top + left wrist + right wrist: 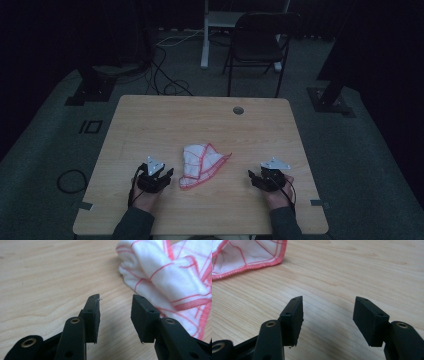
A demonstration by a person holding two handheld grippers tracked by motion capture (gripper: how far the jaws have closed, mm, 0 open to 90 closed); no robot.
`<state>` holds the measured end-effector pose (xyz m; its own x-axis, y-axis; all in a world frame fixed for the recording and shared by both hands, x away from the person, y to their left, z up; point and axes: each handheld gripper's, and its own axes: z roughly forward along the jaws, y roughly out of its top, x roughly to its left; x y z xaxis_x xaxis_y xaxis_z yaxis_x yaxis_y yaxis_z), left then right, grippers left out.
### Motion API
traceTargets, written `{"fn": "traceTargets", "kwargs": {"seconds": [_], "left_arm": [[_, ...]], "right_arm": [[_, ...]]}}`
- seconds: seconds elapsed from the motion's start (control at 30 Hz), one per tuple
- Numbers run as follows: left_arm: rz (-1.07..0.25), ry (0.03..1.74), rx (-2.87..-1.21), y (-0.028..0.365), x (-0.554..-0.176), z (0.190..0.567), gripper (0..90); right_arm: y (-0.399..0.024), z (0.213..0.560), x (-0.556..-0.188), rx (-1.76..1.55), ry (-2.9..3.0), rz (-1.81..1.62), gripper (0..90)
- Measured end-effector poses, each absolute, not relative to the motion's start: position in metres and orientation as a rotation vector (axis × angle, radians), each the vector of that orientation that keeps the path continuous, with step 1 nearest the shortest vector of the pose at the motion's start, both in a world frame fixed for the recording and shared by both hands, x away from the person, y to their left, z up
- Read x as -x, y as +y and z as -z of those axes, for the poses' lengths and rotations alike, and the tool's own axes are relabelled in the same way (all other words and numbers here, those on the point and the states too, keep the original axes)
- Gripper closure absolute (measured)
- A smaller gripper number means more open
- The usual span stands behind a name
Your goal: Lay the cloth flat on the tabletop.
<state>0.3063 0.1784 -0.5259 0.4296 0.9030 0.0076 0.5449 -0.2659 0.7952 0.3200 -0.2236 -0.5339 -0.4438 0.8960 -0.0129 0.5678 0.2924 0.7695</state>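
Two spread tools [161,176] [256,179], cloth [202,165] between

Open right tongs [327,315], cloth [247,255], table [362,270]

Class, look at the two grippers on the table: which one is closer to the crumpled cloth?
The left gripper. It sits right beside the cloth, whose folds loom just past its open jaws. The right gripper rests farther off, with bare table between.
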Motion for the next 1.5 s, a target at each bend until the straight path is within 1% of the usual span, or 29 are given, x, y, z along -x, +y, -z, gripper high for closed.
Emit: {"fn": "traceTargets", "kwargs": {"seconds": [0.17, 0.37, 0.43, 0.77, 0.93, 1.0, 1.23, 1.5], "left_arm": [[-0.617, 1.176, -1.938, 0.174, -0.303, 0.517, 58.0], [-0.624, 1.097, -1.952, 0.161, -0.297, 0.51, 58.1], [-0.62, 1.078, -1.964, 0.156, -0.296, 0.51, 58.1], [-0.595, 1.021, -1.986, 0.14, -0.295, 0.505, 58.2], [-0.586, 0.965, -2.003, 0.127, -0.293, 0.502, 58.3], [-0.578, 0.944, -2.011, 0.122, -0.293, 0.502, 58.3], [-0.555, 0.885, -2.037, 0.108, -0.292, 0.502, 59.3], [-0.529, 0.831, -2.117, 0.094, -0.29, 0.515, 59.8]], "right_arm": [[-0.218, 0.534, -0.322, -1.295, 2.146, -0.988, 43.3], [-0.213, 0.528, -0.326, -1.278, 2.151, -1.012, 51.1], [-0.211, 0.527, -0.327, -1.272, 2.154, -1.018, 52.2], [-0.203, 0.527, -0.33, -1.269, 2.162, -1.026, 51.8], [-0.2, 0.528, -0.332, -1.27, 2.167, -1.026, 51.2], [-0.199, 0.528, -0.333, -1.271, 2.175, -1.024, 49.6], [-0.194, 0.525, -0.334, -1.258, 2.182, -1.029, 49.5], [-0.189, 0.524, -0.336, -1.252, 2.187, -1.038, 49.2]]}}
